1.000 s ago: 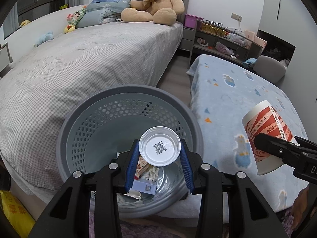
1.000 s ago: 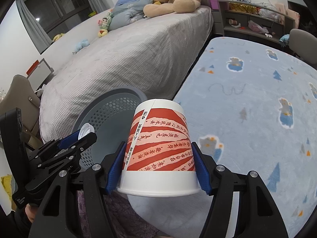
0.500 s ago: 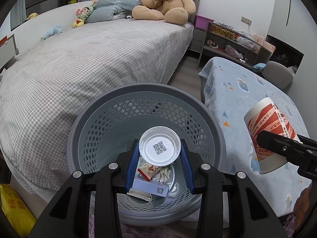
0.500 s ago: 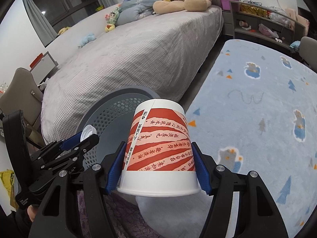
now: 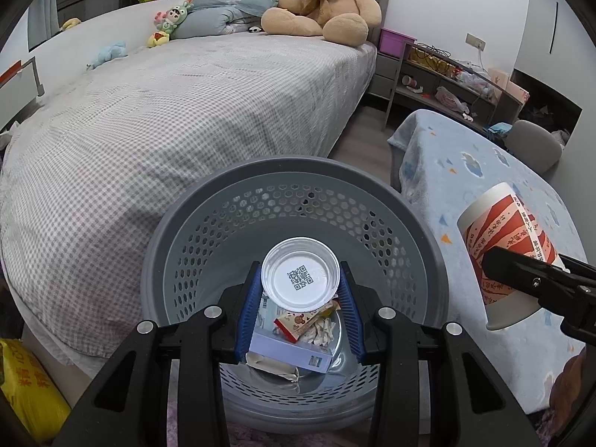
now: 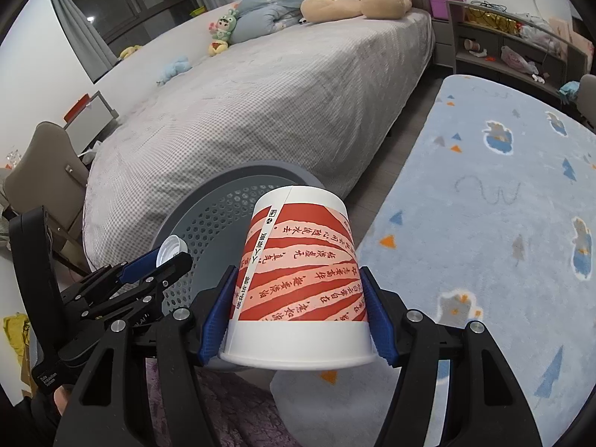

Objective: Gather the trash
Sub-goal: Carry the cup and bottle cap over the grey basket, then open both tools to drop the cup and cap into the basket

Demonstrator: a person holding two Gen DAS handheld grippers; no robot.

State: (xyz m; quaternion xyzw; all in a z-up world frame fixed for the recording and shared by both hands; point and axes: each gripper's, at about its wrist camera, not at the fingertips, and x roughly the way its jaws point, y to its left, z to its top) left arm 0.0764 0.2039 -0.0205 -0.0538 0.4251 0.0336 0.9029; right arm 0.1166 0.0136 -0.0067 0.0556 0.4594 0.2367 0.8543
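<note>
Left gripper (image 5: 301,307) fingers clamped on a white lid (image 5: 300,280) above the grey basket (image 5: 238,201); right gripper (image 6: 296,311) fingers clamped on an upside-down paper cup (image 6: 300,279).

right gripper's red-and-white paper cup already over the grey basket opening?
No: in the left wrist view the red-and-white paper cup in the right gripper hangs beside the grey perforated plastic basket, over the blue blanket.

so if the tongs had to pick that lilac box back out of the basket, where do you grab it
Come from straight above, through the open top of the grey basket, whose perforated wall blocks any side approach. The lilac box lies flat on the bottom, so pinching across its narrow width looks best, probably at the near end, since the red snack wrapper overlaps its far end.
</note>
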